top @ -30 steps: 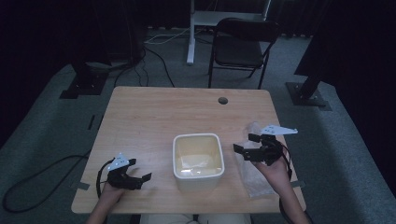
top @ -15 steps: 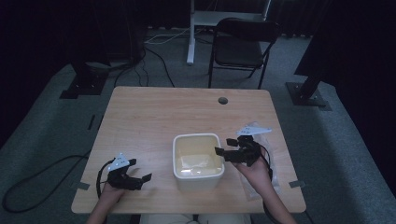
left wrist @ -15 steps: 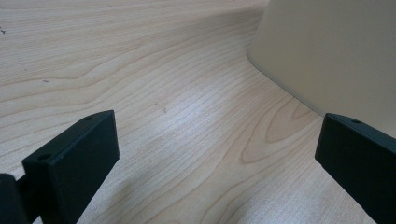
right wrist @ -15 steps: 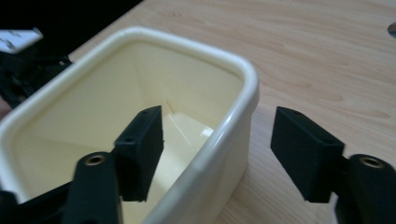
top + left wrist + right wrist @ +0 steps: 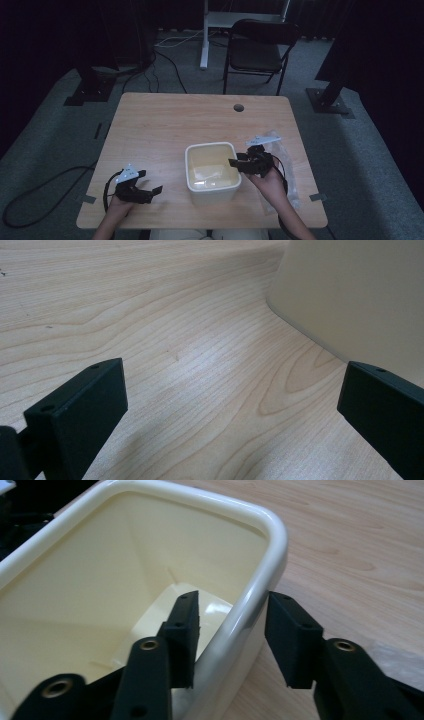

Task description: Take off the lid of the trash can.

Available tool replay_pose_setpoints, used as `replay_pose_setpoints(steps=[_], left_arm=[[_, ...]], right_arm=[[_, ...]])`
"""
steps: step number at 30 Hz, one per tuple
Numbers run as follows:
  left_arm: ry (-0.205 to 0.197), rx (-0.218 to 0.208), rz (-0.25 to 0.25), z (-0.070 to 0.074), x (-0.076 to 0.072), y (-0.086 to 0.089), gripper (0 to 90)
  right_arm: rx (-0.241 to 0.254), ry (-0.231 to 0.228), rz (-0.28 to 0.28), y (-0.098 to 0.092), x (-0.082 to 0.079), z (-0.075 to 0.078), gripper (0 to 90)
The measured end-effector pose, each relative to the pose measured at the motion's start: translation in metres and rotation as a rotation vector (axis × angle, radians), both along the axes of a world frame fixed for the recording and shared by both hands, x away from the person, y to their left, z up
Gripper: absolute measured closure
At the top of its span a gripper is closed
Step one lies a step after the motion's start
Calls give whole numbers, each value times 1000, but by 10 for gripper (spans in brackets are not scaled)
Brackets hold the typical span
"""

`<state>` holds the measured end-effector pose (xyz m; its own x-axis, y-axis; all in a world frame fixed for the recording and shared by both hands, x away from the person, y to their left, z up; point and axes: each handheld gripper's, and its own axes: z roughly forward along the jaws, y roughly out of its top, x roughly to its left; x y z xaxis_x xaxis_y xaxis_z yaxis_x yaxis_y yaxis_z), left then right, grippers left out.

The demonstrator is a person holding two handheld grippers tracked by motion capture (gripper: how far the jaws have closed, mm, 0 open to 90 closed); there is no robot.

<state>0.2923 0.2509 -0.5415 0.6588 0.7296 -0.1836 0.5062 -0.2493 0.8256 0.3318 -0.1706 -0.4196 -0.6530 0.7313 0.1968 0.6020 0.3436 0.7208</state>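
— Where is the cream-coloured, square plastic tub (image 5: 212, 171) seen?

— It is set upright on the light wooden table (image 5: 175, 125), near the front edge, between the two hands.

— How is the right gripper (image 5: 231, 615) placed?

— Its jaws are spread astride the tub's right wall, one inside, one outside; the rim is straddled, and a firm pinch cannot be confirmed.

— And the left gripper (image 5: 145, 183)?

— It is held low over the table, left of the tub and apart from it, jaws spread wide with bare wood between them.

— Anything else?

— A clear plastic bag (image 5: 282, 165) is seen lying flat by the right edge, under the right hand (image 5: 270, 182).
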Motion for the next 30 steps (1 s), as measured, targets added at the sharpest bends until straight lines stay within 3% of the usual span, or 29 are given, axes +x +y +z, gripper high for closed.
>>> replay_pose_setpoints(steps=[13,23,30], left_arm=[[0,0,0,0,0,0,4],[2,-1,-2,0,0,0,4],[3,1,-2,0,0,1,4]], right_arm=[[-88,-13,34,18,18,8,751],[-157,-28,71,35,21,10,791],[-171,-28,77,38,21,12,808]])
